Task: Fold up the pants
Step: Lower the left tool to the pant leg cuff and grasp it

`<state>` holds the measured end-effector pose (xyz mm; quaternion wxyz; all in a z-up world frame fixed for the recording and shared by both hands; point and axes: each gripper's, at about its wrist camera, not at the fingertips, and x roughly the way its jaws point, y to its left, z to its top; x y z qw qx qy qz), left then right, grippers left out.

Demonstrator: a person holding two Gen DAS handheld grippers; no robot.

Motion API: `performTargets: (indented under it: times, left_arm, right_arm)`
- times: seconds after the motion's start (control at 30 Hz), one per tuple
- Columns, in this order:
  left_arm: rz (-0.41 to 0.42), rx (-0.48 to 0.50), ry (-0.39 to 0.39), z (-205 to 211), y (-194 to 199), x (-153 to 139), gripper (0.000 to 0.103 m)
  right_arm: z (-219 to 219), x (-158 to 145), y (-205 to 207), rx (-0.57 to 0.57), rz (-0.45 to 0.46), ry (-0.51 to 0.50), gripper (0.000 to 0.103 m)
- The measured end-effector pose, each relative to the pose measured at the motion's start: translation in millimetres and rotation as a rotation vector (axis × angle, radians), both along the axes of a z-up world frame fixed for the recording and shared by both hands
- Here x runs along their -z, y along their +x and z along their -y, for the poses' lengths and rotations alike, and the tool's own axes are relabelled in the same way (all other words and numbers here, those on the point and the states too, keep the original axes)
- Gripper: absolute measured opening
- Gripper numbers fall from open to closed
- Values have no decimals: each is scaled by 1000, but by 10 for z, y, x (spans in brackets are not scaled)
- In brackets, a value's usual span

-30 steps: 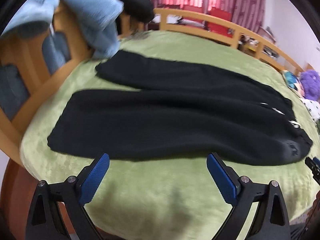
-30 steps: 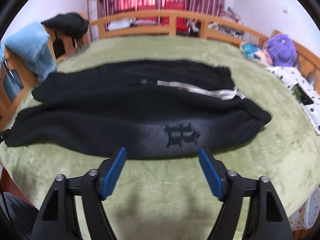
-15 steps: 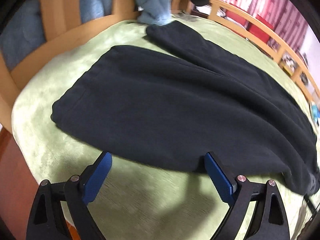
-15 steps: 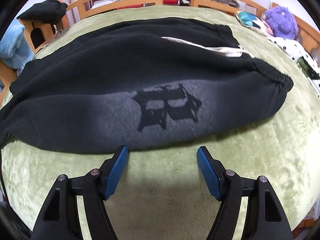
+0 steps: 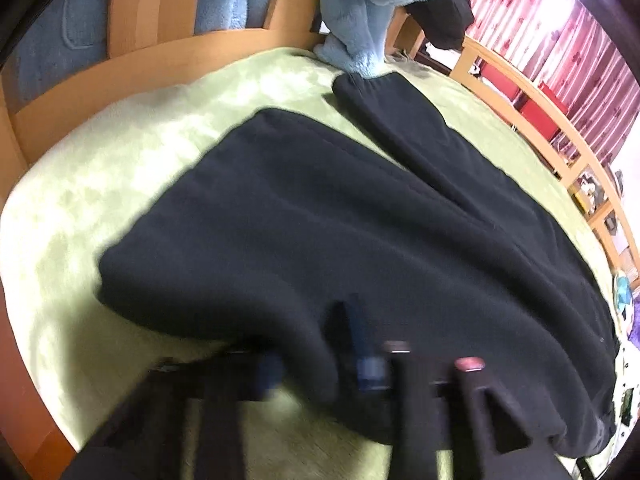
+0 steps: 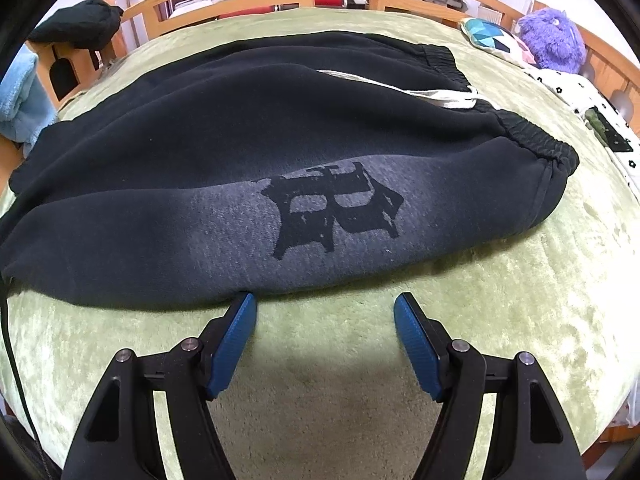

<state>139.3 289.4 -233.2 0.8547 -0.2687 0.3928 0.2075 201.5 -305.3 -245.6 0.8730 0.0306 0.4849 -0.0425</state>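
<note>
Black sweatpants [image 5: 360, 216] lie flat on the green bedspread [image 5: 120, 168], legs toward the wooden footboard. In the right wrist view the pants [image 6: 200, 148] show a grey patch with a black logo [image 6: 332, 208], an elastic waistband [image 6: 532, 140] and a pale drawstring [image 6: 432, 94]. My left gripper [image 5: 320, 360] is blurred and closed on the near edge of the lower leg, with cloth bunched between its blue pads. My right gripper [image 6: 325, 312] is open just in front of the near edge of the pants, below the logo, its left fingertip touching the hem.
A light blue fleece [image 5: 372, 12] and a dark garment [image 5: 444, 16] hang over the wooden bed rail [image 5: 120, 76]. A purple plush [image 6: 554, 40], a patterned cushion [image 6: 492, 38] and a white printed cloth [image 6: 592, 112] lie at the right.
My left gripper has moved forward onto the pant leg edge and closed on it. My right gripper has moved closer to the pants edge and stays open.
</note>
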Motion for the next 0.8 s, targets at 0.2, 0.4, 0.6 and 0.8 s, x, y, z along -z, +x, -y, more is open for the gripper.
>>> performTargets:
  times: [0.2, 0.4, 0.6, 0.8]
  left_arm:
    - [94, 83, -39, -218, -90, -306, 11]
    - [-66, 85, -80, -253, -22, 18, 18]
    - [9, 40, -131, -183, -186, 24, 51]
    - [22, 96, -124, 216, -53, -13, 64]
  right_arm:
    - [3, -32, -2, 24, -5, 2, 71]
    - [0, -45, -34, 18, -17, -23, 71]
    - [376, -128, -135, 80, 3, -7, 75]
    - [745, -77, -45, 113, 20, 178, 79]
